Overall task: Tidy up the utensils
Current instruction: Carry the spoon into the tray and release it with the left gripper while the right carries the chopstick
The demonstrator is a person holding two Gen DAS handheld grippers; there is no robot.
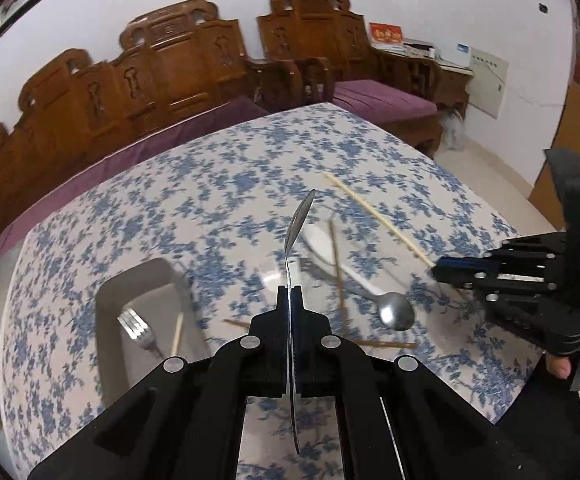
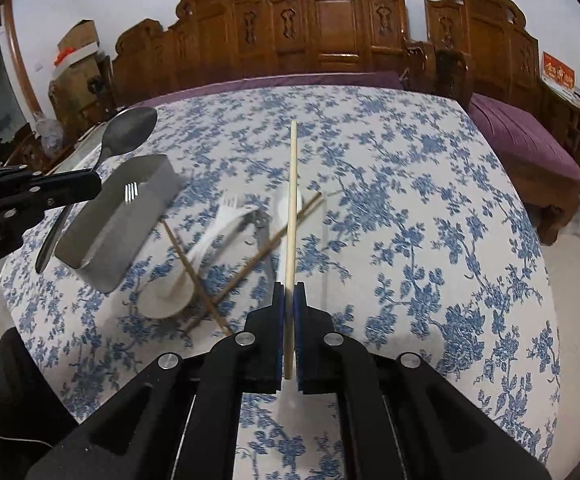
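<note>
My left gripper [image 1: 290,291] is shut on the handle of a metal spoon [image 1: 299,216], held edge-on above the table; in the right wrist view the same gripper [image 2: 97,186] and spoon [image 2: 130,130] hang over the grey container [image 2: 90,240]. My right gripper [image 2: 288,287] is shut on a light wooden chopstick [image 2: 292,184], which points forward. The container [image 1: 108,320] holds a metal fork [image 1: 134,325] and a light chopstick [image 1: 177,334]. On the cloth lie a second metal spoon [image 1: 395,313], a white spoon [image 1: 321,242] and brown chopsticks [image 1: 335,264].
The table has a blue floral cloth [image 2: 409,200]. Carved wooden benches [image 2: 329,28] with purple cushions [image 2: 529,140] stand along its far side. A person's hand [image 1: 561,364] holds the right gripper [image 1: 438,270]. White plastic utensils [image 2: 226,216] lie among the crossed brown chopsticks [image 2: 198,276].
</note>
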